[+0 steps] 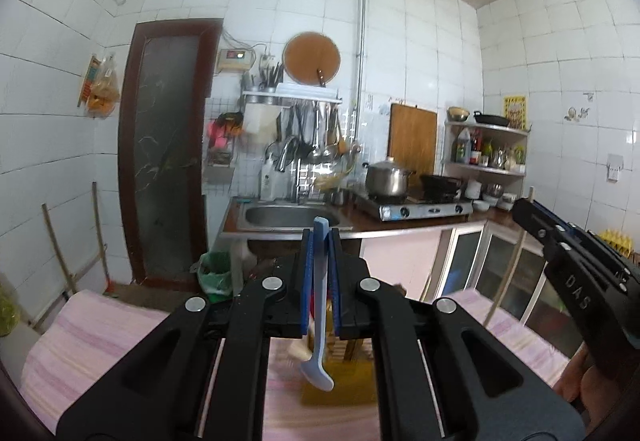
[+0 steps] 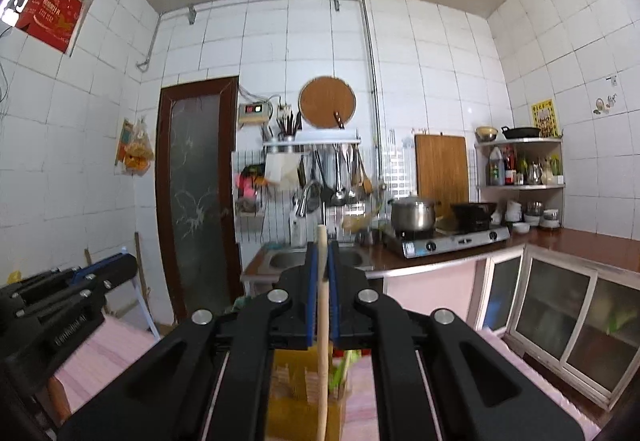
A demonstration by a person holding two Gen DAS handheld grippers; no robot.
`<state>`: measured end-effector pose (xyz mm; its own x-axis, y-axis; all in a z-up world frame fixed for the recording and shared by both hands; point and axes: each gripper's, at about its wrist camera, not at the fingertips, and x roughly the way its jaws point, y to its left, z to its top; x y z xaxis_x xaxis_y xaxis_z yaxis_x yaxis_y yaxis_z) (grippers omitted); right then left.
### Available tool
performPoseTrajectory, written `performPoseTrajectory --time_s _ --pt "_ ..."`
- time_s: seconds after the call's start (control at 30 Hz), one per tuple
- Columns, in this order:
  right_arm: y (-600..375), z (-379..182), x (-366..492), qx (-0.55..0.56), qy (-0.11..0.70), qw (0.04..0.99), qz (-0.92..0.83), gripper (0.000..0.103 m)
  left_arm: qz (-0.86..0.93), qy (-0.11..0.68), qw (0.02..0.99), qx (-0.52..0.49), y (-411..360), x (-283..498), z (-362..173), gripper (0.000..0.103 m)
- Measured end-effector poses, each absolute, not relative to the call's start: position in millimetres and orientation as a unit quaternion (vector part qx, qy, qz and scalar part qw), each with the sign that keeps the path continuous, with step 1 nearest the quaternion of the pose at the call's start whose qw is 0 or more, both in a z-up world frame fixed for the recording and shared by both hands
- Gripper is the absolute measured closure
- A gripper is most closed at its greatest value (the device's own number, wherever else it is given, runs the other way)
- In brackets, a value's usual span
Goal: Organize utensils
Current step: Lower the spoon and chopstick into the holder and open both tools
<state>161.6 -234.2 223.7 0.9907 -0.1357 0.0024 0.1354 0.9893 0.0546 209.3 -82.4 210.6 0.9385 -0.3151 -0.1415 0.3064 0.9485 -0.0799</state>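
Left claw [image 1: 320, 241] around blue spoon [image 1: 318, 321]

Steel pot [image 1: 387, 177] on stove [image 1: 416, 207], sink [image 1: 288, 215] alongside.

L fingers [image 1: 320, 241] clamped, R fingers [image 2: 313, 265] clamped, level

Wooden handle [image 2: 323, 353] cut off by bottom edge; its lower end unseen. Yellow holder [image 2: 304, 385] below fingers blurred, partly hidden, contents not identifiable. Blue spoon [image 1: 318, 321] bowl smeared. Shelf bottles [image 2: 506, 171] too small to read.
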Motion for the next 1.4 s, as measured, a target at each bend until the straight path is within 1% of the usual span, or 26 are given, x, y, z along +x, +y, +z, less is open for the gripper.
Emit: performPoseTrajectory --time_s 0.13,0.23,0.5,0.7,0.87,0.9,0.93,0.97,1.0,1.03,1.07,1.1,1.17,1.2,1.23,1.27,1.3,1.4 --pt "-236 234 193 0.021 -0.017 0.997 -0.074 0.098 -0.167 0.074 0.983 -0.025 -99 238 213 0.097" --pt "-238 230 216 0.019 -0.019 0.997 -0.076 0.098 -0.171 0.075 0.982 -0.020 -111 262 203 0.097" --pt "-249 185 268 0.030 0.006 0.997 -0.077 0.098 -0.181 0.117 0.976 -0.026 -128 320 148 0.097" --pt "-252 158 280 0.026 0.042 0.996 -0.077 0.098 -0.173 0.134 0.976 -0.011 -125 327 125 0.097" --pt "-258 148 284 0.024 0.095 0.991 -0.088 0.096 -0.158 0.152 0.976 -0.015 -104 318 130 0.096" --pt "-260 147 283 0.022 0.107 0.990 -0.091 0.096 -0.155 0.159 0.975 -0.016 -97 313 131 0.093" --pt "-262 146 281 0.022 0.119 0.988 -0.095 0.094 -0.151 0.168 0.974 -0.018 -89 306 132 0.080" --pt "-263 146 276 0.023 0.126 0.987 -0.099 0.079 -0.145 0.173 0.974 -0.017 -83 300 132 0.059" --pt "-265 147 269 0.025 0.131 0.986 -0.103 0.058 -0.137 0.172 0.975 -0.016 -76 292 132 0.052" --pt "-266 147 261 0.028 0.131 0.985 -0.106 0.050 -0.128 0.166 0.978 -0.017 -69 282 133 0.042" --pt "-266 148 253 0.029 0.131 0.985 -0.109 0.047 -0.117 0.162 0.980 -0.016 -59 270 133 0.034" --pt "-266 148 241 0.029 0.137 0.984 -0.111 0.047 -0.110 0.164 0.980 -0.014 -51 258 132 0.031" --pt "-265 143 223 0.032 0.151 0.982 -0.108 0.045 -0.101 0.170 0.980 -0.014 -36 238 129 0.018" --pt "-264 140 215 0.034 0.157 0.981 -0.106 0.038 -0.097 0.171 0.980 -0.015 -29 228 127 0.014" --pt "-262 134 202 0.034 0.163 0.981 -0.103 0.034 -0.094 0.170 0.981 -0.017 -21 218 125 0.007" --pt "-259 129 191 0.032 0.167 0.980 -0.102 0.029 -0.089 0.169 0.981 -0.020 -13 204 120 0.005" --pt "-257 123 182 0.030 0.168 0.980 -0.101 0.026 -0.085 0.169 0.982 -0.021 -8 194 116 0.005" --pt "-244 99 145 0.031 0.177 0.979 -0.097 0.012 -0.080 0.178 0.981 -0.023 5 166 100 0.005"
